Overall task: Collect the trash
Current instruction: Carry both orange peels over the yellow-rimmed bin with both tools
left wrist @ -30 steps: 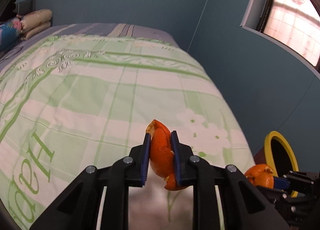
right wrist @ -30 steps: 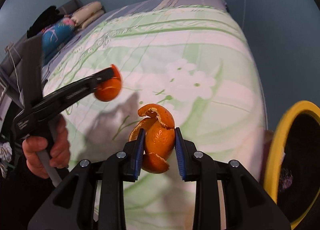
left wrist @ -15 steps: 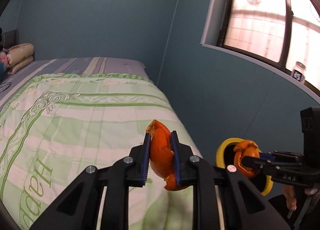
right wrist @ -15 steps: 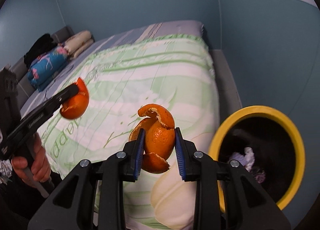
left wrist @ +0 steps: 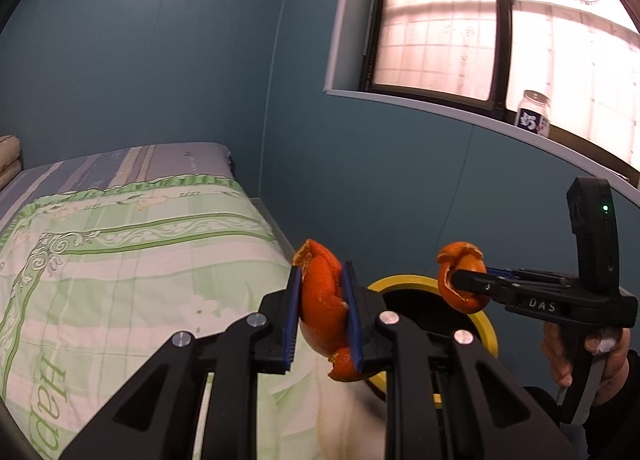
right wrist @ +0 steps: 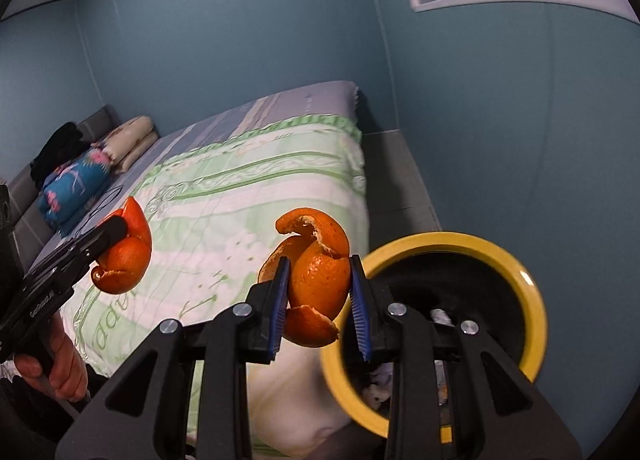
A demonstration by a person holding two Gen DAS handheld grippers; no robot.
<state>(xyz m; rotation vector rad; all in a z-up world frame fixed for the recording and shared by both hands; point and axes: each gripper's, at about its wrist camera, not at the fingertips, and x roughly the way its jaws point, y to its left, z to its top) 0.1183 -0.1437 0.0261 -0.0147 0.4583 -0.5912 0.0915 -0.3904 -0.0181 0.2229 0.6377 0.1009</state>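
Holding one orange peel point(left wrist: 324, 312) pinched tight in your left gripper point(left wrist: 322, 316) and another peel point(right wrist: 316, 284) in your right gripper point(right wrist: 318, 300), both raised beside the yellow-rimmed bin point(right wrist: 532, 300), presumably for dropping in.

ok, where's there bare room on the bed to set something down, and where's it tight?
Free: the green checked quilt, bare from the striped sheet at its far end down to the near edge. Crowded: the headboard end with the blue floral pillow and dark clothes, and the gap beside the yellow-rimmed bin, where both grippers carry orange peel.
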